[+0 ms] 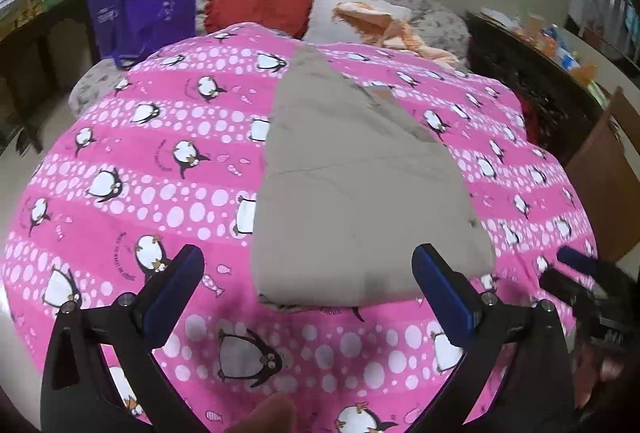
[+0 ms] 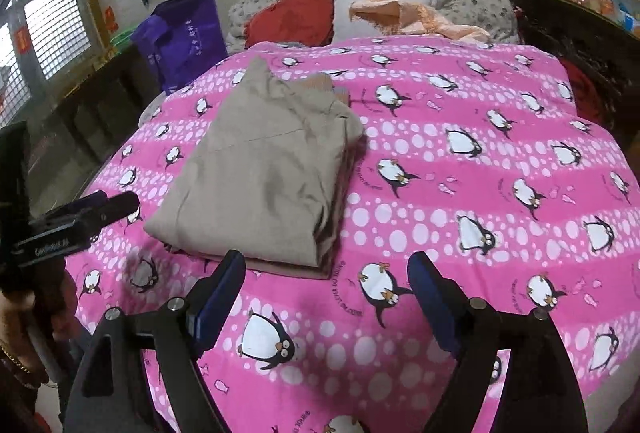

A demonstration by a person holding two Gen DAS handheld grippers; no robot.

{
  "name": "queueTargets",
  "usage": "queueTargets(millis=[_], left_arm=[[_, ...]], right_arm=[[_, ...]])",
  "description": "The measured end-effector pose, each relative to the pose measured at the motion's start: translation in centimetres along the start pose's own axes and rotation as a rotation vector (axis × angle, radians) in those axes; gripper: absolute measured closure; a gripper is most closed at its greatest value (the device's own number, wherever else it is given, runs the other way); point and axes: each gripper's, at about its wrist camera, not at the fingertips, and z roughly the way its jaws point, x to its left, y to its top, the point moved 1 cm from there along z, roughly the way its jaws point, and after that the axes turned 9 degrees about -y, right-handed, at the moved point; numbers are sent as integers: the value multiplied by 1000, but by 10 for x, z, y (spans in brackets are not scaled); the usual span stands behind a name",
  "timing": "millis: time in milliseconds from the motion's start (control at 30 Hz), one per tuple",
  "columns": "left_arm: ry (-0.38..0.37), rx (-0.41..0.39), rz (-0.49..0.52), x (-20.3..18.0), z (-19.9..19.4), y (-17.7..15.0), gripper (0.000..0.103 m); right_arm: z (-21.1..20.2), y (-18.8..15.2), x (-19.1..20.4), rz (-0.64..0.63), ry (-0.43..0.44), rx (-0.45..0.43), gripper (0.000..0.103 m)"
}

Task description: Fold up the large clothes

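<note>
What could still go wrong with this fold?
1. The folded beige garment has loose layered edges on its right side; another lift or a nudge there may spill them.
2. Both claws, left and right, hang open close to its near edge and could snag it or the penguin blanket.

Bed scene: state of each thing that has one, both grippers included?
beige garment: folded into a flat stack, lying on the pink penguin cover, held by neither gripper
left gripper: open, nothing between its fingers
right gripper: open, nothing between its fingers
purple bag: upright beside the bed
red pillow: lying at the head of the bed
orange cloth: crumpled, unfolded, on the white pillow
</note>
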Motion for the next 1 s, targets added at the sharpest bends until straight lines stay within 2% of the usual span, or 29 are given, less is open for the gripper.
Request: queueTargets(millis=[100,167,1000], left_arm=[[75,45,10,-6,1,4,0],[97,43,29,-10,-2,6,0],[81,101,20,-15,5,1,0]], right_arm=[[-7,1,-1,-12,-1,-7,19],[-11,1,0,-24,1,-16,19],[-21,7,8,-28,4,-37,19]])
